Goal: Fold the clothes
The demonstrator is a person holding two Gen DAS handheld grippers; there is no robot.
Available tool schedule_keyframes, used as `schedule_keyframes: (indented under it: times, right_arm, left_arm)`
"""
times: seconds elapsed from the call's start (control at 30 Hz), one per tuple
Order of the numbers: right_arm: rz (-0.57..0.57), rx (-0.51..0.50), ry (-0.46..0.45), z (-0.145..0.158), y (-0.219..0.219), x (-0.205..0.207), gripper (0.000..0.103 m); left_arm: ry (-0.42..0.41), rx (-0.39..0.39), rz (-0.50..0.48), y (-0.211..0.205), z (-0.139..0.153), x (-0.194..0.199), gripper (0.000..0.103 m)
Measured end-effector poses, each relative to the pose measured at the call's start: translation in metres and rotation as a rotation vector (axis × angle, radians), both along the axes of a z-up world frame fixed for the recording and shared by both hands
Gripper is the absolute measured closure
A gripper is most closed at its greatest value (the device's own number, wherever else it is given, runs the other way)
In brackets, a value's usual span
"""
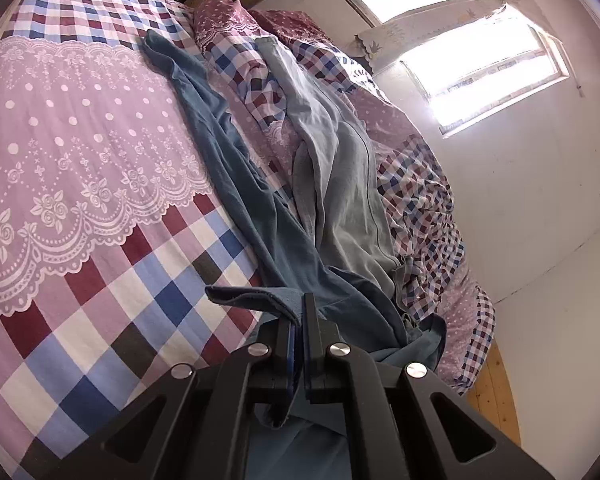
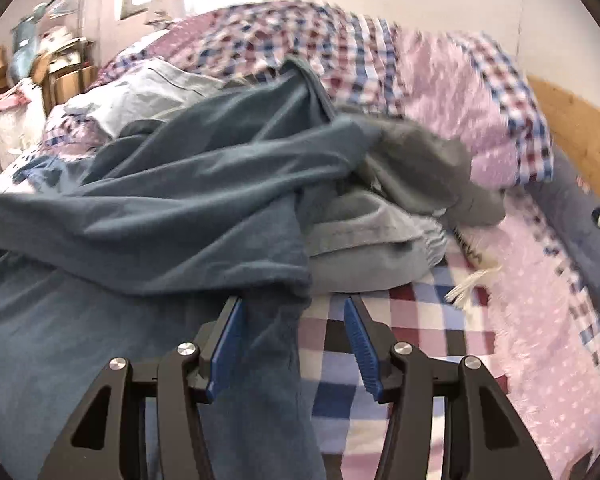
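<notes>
A bed (image 1: 80, 240) carries the clothes, its cover checked in blue, maroon and white with lilac lace-print bands. Beyond the bed stand a pale wall and a bright window (image 1: 480, 76); wooden floor (image 1: 496, 392) shows by the bed's corner. A teal shirt (image 1: 236, 184) lies strung along the bed beside light grey-blue trousers (image 1: 340, 184). The left tongs (image 1: 300, 320) are clamped on the teal shirt's hem. The right tongs (image 2: 292, 336) are spread wide, with teal cloth hanging between the blue pads (image 2: 228, 344) but not gripped. Dark print on a white tag beside the trousers is too blurred to read.
</notes>
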State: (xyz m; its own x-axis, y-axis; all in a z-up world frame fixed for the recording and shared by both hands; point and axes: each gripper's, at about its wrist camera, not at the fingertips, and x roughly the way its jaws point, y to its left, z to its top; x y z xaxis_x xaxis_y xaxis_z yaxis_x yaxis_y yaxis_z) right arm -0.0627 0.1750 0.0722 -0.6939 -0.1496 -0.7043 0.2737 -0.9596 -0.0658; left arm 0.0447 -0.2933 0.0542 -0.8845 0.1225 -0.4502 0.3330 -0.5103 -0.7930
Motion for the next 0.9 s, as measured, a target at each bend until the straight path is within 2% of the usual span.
schedule_keyframes:
  times: [0.03,0.07,0.1,0.17,0.23,0.33,0.43,0.53,0.57,0.67,0.7,0.73,0.87,0.9]
  right_arm:
    - [-0.008,-0.028,-0.026,-0.004,0.003,-0.007,0.058]
    - [-0.014,-0.059,-0.051,-0.007,0.006,-0.013,0.087]
    - [-0.018,-0.072,-0.062,-0.009,0.009,-0.016,0.099]
    - [-0.037,-0.059,-0.025,-0.002,0.017,-0.013,0.099]
    - [-0.083,0.011,0.060,0.014,0.030,-0.003,0.100]
    - [-0.174,0.038,0.100,0.025,0.060,0.003,0.101]
    - [-0.218,0.041,0.036,0.011,0.075,-0.004,0.100]
    - [-0.243,0.050,-0.047,-0.010,0.082,-0.012,0.095]
    - [-0.246,0.050,-0.072,-0.015,0.084,-0.013,0.089]
    - [-0.243,0.005,-0.094,-0.018,0.091,-0.011,0.081]
    - [-0.244,-0.013,-0.102,-0.018,0.095,-0.010,0.072]
    - [-0.246,-0.031,-0.109,-0.018,0.100,-0.010,0.067]
    - [-0.271,-0.169,-0.133,-0.016,0.130,-0.005,0.051]
    - [-0.281,-0.204,-0.134,-0.014,0.137,-0.003,0.049]
  left_arm:
    - [-0.002,-0.004,-0.002,0.001,0.000,0.000,0.102]
    - [-0.006,-0.008,-0.004,0.002,0.000,-0.001,0.102]
    - [-0.009,-0.011,-0.007,0.003,-0.001,-0.002,0.102]
    - [-0.013,-0.012,-0.015,0.005,-0.002,-0.005,0.102]
    - [-0.015,-0.009,-0.036,0.008,-0.003,-0.008,0.102]
    - [-0.037,-0.034,-0.084,0.022,-0.004,-0.016,0.102]
    - [-0.070,-0.086,-0.119,0.036,-0.004,-0.023,0.102]
    - [-0.092,-0.094,-0.126,0.039,-0.007,-0.025,0.102]
    - [-0.099,-0.093,-0.125,0.038,-0.008,-0.026,0.102]
    - [-0.117,-0.083,-0.123,0.036,-0.013,-0.026,0.102]
    - [-0.120,-0.081,-0.123,0.036,-0.014,-0.026,0.102]
    - [-0.122,-0.078,-0.123,0.035,-0.015,-0.027,0.102]
    - [-0.129,-0.081,-0.131,0.037,-0.016,-0.027,0.102]
    - [-0.131,-0.082,-0.132,0.037,-0.017,-0.028,0.102]
